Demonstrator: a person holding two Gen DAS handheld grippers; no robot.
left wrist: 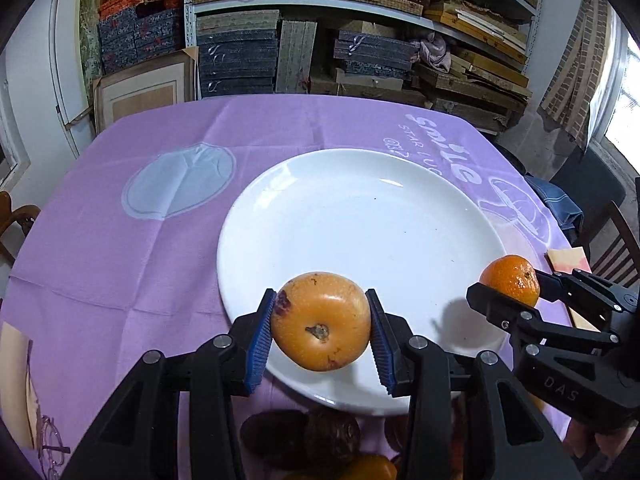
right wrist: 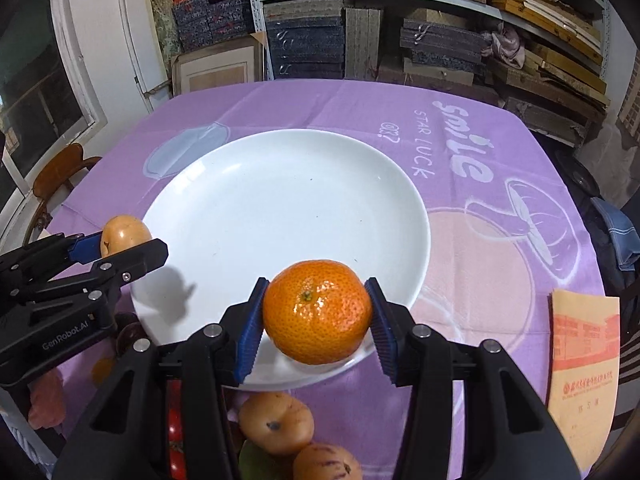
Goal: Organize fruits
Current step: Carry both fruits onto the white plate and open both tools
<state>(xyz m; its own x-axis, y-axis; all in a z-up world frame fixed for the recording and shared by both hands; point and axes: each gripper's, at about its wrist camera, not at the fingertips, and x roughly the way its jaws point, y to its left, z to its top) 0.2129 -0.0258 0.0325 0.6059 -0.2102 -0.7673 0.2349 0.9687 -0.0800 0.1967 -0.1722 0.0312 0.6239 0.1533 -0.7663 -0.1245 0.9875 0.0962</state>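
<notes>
A dull orange-yellow round fruit with a brown stem scar [left wrist: 321, 321] sits clamped between the blue ribbed pads of the left gripper [left wrist: 321, 334], held above the near rim of the wide white ceramic plate [left wrist: 360, 220]. A bright orange dimpled mandarin [right wrist: 317, 311] is gripped the same way by the right gripper [right wrist: 316, 322], also over the plate's near edge (both fruits appear lifted off the surface). The plate rests on a worktop covered by a purple printed cloth [right wrist: 360, 108]. More fruit [right wrist: 276, 422] lies near the cloth's front edge.
</notes>
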